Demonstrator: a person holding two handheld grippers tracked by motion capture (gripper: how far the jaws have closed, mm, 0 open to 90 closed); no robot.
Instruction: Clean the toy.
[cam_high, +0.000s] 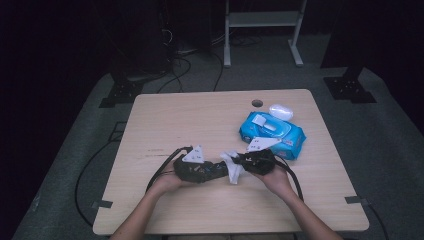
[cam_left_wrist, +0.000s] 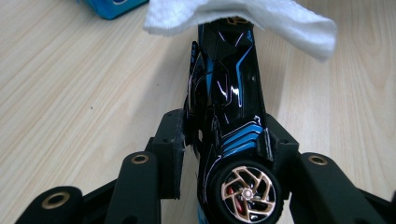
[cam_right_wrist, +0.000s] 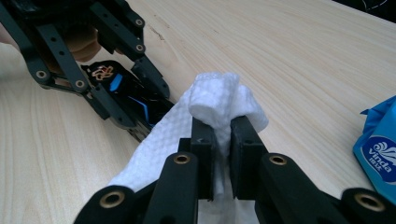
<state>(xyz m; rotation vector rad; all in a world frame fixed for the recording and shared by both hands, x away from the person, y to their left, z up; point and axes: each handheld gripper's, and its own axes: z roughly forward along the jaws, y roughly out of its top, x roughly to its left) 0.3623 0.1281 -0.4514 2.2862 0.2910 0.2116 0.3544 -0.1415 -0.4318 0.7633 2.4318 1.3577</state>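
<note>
My left claw (cam_left_wrist: 224, 144) is clamped on a black-and-blue toy car (cam_left_wrist: 229, 102) at centre frame; its own view shows a gold wheel. My right claw (cam_right_wrist: 219, 140) pinches a white wipe (cam_right_wrist: 219, 100) against the car's nose. High view adds the blue wipe pack (cam_high: 272, 134) on the worktop (cam_high: 200, 120).

Glossy black plastic toy car (cam_left_wrist: 231, 98) with a coppery metallic wheel; soft, dimpled white wipe (cam_right_wrist: 219, 105); matt, pale wood-grain table (cam_high: 200, 120).

Toy car (cam_left_wrist: 231, 116) nose: hidden under the white wipe (cam_left_wrist: 243, 18) at top centre of the left gripper view.
Wipes pack (cam_right_wrist: 380, 154): cut off by right edge, right gripper view.
</note>
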